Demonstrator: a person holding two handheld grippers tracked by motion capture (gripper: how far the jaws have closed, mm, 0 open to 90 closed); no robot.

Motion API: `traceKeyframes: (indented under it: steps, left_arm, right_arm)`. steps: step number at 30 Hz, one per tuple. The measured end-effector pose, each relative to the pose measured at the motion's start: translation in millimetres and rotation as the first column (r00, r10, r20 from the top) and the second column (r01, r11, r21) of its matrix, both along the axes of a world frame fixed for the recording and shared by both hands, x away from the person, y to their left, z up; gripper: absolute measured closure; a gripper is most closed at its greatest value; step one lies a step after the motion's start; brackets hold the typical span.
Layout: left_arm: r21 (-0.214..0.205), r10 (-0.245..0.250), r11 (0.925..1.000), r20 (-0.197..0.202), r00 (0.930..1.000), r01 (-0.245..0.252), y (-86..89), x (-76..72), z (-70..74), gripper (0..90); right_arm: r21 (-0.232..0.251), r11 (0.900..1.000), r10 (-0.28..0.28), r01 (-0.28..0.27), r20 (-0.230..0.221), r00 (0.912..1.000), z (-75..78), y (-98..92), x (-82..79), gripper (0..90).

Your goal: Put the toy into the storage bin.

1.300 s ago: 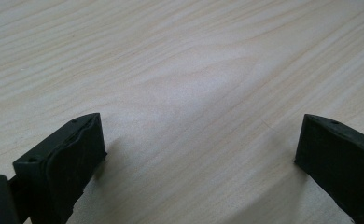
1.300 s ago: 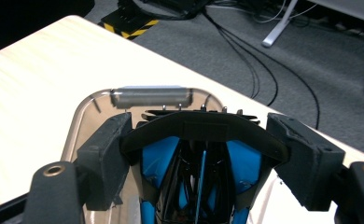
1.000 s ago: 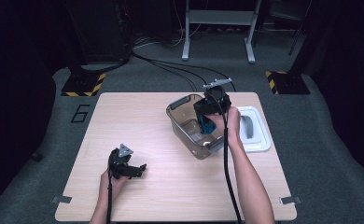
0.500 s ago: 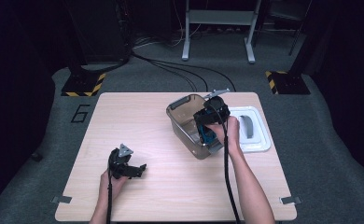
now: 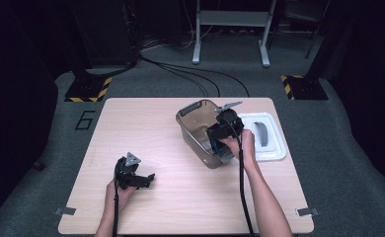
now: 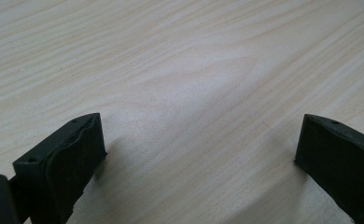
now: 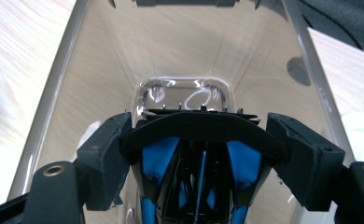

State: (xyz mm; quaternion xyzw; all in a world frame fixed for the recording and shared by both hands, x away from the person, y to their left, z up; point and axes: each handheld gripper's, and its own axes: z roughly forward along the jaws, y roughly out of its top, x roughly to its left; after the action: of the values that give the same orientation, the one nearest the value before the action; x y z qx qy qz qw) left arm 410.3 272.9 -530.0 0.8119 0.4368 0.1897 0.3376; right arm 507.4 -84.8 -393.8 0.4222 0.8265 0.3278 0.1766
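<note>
A clear brownish plastic container (image 5: 191, 111) stands right of the table's middle. My right gripper (image 5: 217, 144) reaches down into it, shut on a black and blue object (image 5: 214, 147). In the right gripper view the two jaws press on the sides of that black and blue object (image 7: 201, 156), right gripper (image 7: 201, 135), with the container's clear walls (image 7: 101, 56) around them and a clear piece at the object's far end. My left gripper (image 5: 144, 179) rests low over the table near the front left, open. In its own view the left gripper (image 6: 199, 140) has bare wood between its jaws.
A white lid (image 5: 269, 150) with a grey handle (image 5: 262, 132) lies flat just right of the container, close to the table's right edge. The wooden table (image 5: 180, 197) lies bare between the two grippers. Cables and stand legs are on the floor beyond.
My right gripper has come down and toward the person, carrying the black and blue object deeper into the container. The left gripper has stayed put.
</note>
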Motion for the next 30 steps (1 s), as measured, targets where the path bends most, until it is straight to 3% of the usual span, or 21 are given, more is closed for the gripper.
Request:
traceKeyframes:
  steps: [12,30]
  left_arm:
    - [0.000,0.000,1.0000,0.000,1.0000,0.000,0.0,0.0,0.0,1.4]
    - [-0.001,0.000,1.0000,0.001,1.0000,0.000,0.0,0.0,0.0,1.4]
  right_arm:
    - [-0.029,0.9994,0.015,-0.017,-0.051,0.9986,-4.6,0.9,-3.9,24.4]
    - [-0.083,0.9960,0.024,-0.033,-0.109,0.9937,1.9,-1.1,-11.8,24.3]
